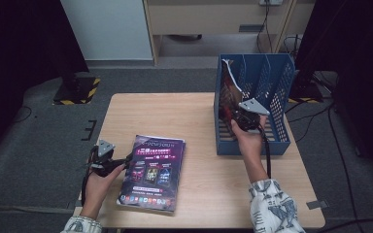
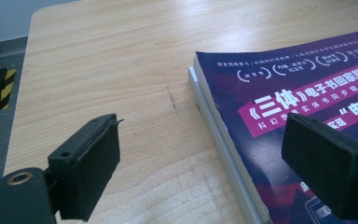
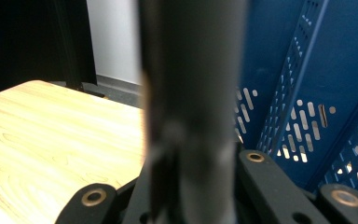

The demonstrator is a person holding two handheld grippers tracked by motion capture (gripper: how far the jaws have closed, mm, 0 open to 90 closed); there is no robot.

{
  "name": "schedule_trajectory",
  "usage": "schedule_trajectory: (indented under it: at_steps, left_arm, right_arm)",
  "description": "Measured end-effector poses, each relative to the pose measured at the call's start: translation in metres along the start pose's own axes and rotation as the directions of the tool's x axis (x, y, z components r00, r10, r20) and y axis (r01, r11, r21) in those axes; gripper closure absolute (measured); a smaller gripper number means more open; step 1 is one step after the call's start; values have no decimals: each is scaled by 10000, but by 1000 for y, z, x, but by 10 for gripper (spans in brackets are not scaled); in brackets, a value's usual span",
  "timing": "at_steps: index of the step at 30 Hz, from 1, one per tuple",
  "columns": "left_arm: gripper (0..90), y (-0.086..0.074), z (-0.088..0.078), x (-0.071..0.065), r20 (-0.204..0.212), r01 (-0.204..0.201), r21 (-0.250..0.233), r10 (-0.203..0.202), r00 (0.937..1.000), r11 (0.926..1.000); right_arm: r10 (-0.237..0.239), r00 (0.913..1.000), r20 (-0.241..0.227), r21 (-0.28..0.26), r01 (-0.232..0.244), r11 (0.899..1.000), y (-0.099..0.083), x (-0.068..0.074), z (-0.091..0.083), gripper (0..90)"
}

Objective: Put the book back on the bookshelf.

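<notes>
High view: my right gripper (image 1: 245, 118) clamps a dark-covered book (image 1: 229, 92) upright in the blue perforated plastic file rack (image 1: 277, 82).

Left gripper view: jaws released beside the purple glossy magazine (image 2: 307, 93) on the table (image 2: 121, 60).

Right gripper view: grip loosening; book may topple.

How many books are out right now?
2 at least. One book lies flat on the table by the left gripper; another stands in the blue rack, held by the right gripper. More may hide beneath.
</notes>
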State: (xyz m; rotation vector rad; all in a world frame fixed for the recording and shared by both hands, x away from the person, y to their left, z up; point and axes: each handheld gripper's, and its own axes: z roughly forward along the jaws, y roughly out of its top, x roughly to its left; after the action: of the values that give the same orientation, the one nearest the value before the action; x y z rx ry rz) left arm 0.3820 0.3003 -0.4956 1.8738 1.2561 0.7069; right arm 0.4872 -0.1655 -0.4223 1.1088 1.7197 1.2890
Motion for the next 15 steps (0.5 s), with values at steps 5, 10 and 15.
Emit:
schedule_trajectory:
  at_steps: [5,10,15]
  left_arm:
    - [112,0,0,0,18,29,8,-29,10000,10000]
    - [113,0,0,0,19,37,-1,-37,10000,10000]
    - [113,0,0,0,25,21,5,-21,10000,10000]
  right_arm:
    - [-22,9999,-169,-67,20,10000,2,1,-2,823]
    - [-31,9998,-209,-152,28,9999,4,2,-3,819]
    - [39,9995,-308,-247,-47,9997,5,2,-3,806]
